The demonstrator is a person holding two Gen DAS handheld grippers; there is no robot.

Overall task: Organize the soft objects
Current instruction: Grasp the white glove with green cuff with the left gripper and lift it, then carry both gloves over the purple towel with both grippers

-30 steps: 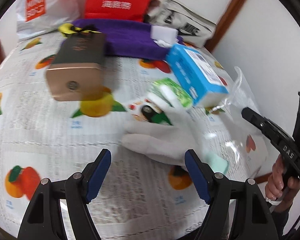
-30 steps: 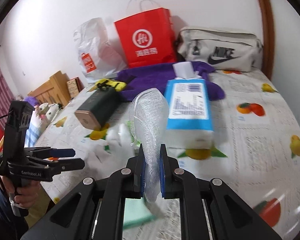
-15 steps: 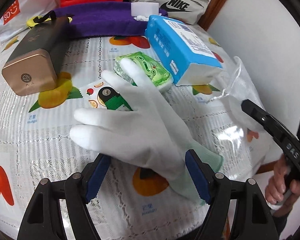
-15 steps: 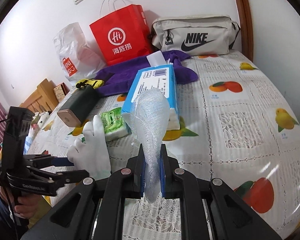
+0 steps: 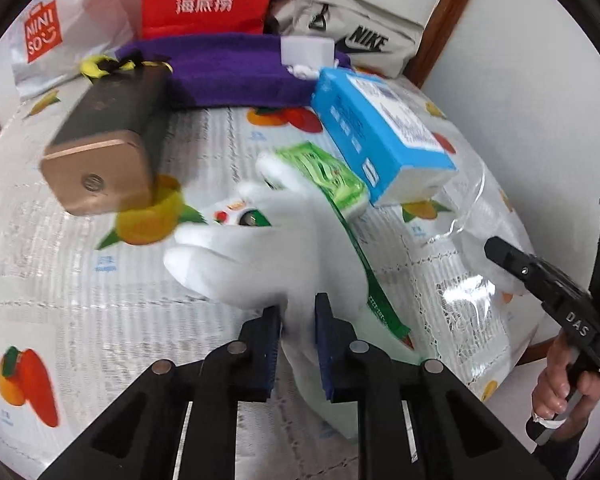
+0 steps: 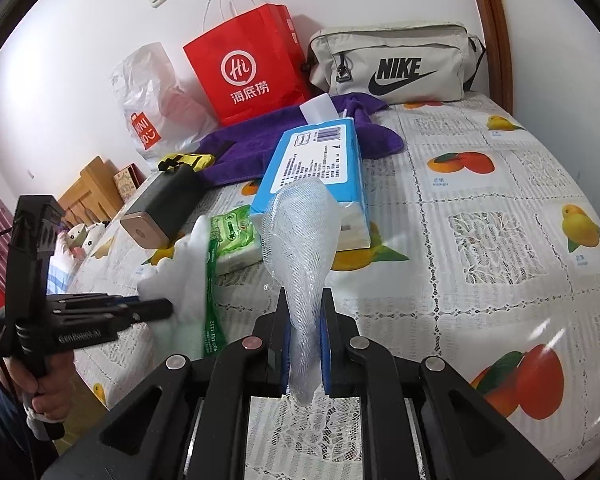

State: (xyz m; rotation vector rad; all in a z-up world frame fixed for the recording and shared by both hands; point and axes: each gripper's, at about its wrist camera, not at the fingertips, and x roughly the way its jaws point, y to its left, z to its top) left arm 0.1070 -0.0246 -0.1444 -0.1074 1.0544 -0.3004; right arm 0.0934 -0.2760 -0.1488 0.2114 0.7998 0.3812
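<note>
Your left gripper (image 5: 297, 346) pinches the limp white glove (image 5: 276, 256) at its cuff — right gripper (image 6: 303, 350) clamps the flimsy mesh bag (image 6: 300, 240) — both floppy, light.

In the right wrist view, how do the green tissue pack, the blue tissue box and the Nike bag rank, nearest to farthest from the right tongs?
1. green tissue pack, ahead, to the left.
2. blue tissue box, ahead, centre.
3. Nike bag, far back by the wall.
</note>
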